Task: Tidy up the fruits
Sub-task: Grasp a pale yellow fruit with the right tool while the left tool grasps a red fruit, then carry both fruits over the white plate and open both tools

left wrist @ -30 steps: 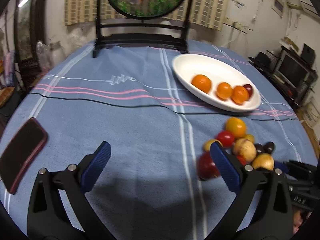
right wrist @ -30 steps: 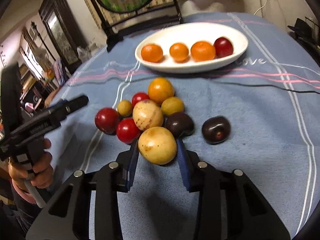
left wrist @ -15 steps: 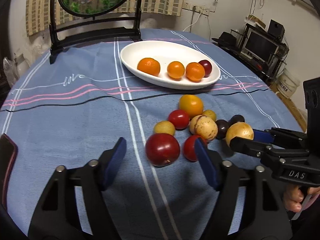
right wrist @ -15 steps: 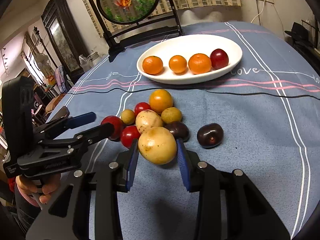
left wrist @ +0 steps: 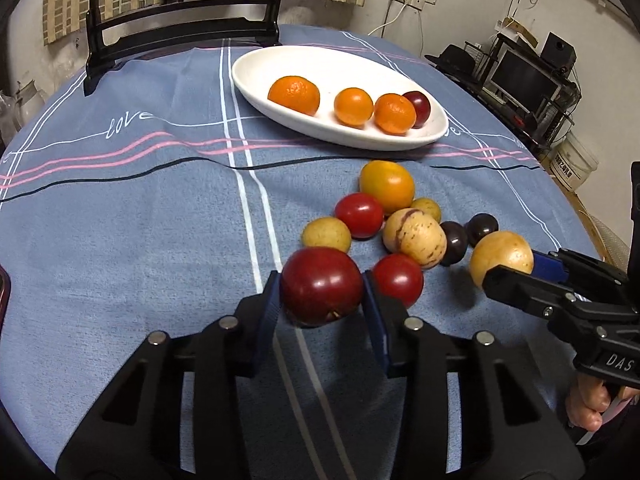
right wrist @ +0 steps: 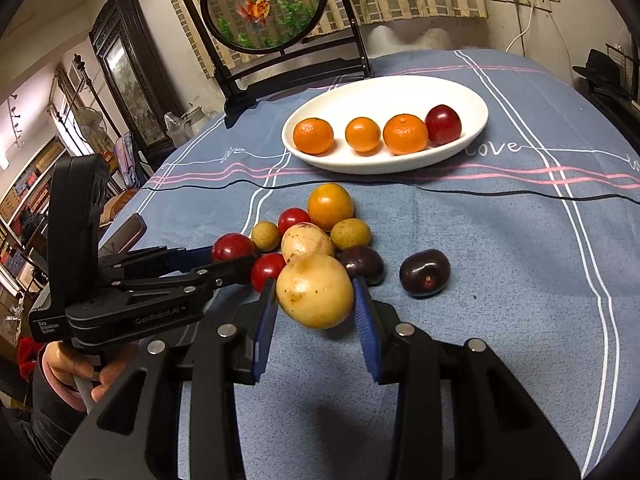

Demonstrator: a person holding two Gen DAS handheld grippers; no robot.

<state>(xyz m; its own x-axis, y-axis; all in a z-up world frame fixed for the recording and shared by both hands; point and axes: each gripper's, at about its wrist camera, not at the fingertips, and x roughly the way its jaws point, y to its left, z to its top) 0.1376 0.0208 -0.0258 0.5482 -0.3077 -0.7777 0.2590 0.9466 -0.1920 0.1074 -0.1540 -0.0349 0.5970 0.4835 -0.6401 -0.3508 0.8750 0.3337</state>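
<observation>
Nearest to me, my left gripper [left wrist: 322, 296] has its blue pads closed against both sides of a large dark-red fruit [left wrist: 321, 285] at the near left edge of the loose pile. My right gripper [right wrist: 315, 306] is likewise closed on a pale yellow fruit [right wrist: 315, 290], and its shadow on the blue tablecloth [right wrist: 500, 240] suggests it is held slightly clear of the cloth.

Just beyond, the rest of the pile sits crowded: a small red tomato [left wrist: 398, 279] touches my left gripper's right finger, a speckled tan fruit [left wrist: 414, 238] lies behind it, and two dark plums [right wrist: 425, 272] lie to the right. An orange-yellow fruit [left wrist: 387, 184] marks the far end of the pile.

Farther off is the white oval dish [left wrist: 280, 54], holding three oranges and one red fruit along its near side.

My worries: both fruits are round and smooth, so a light pinch could let one roll out. Lifting the left one may nudge the tomato and scatter the pile. My two grippers are near each other and could collide on the way to the dish.
</observation>
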